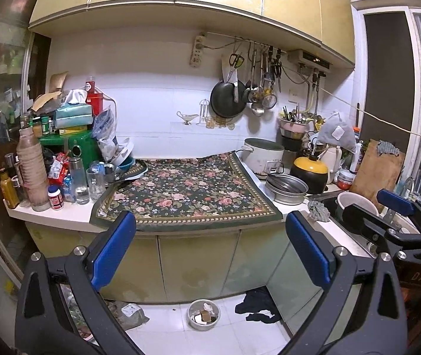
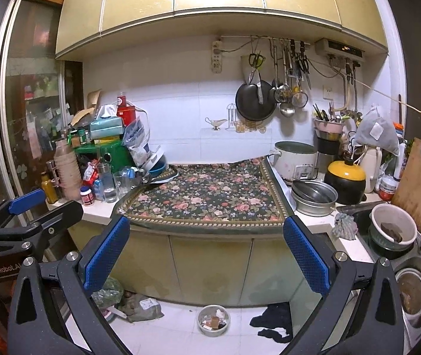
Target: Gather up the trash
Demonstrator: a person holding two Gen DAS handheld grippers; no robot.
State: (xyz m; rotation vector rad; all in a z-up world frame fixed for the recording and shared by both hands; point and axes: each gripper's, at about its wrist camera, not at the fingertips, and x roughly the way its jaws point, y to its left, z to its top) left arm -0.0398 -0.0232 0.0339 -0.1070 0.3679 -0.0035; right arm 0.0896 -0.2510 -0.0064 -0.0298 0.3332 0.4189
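Trash bowl (image 1: 203, 314) on floor tile at 6 o'clock, below counter doors; round, mouth up, no long axis; scraps inside, count unclear. One dark cloth (image 1: 257, 303) at 3 o'clock of bowl, one crumpled bag (image 1: 130, 313) at 9 o'clock. One floral mat (image 1: 186, 190) on counter at 12 o'clock. Left gripper (image 1: 210, 248) spread wide, holding nothing; right gripper (image 2: 207, 254) likewise released, empty. Readable: "GenRobot.AI" and "DAS" on gripper bodies.

Open right gripper (image 2: 206, 254), floral cloth (image 2: 204, 195), floor bowl (image 2: 213, 321) with scraps
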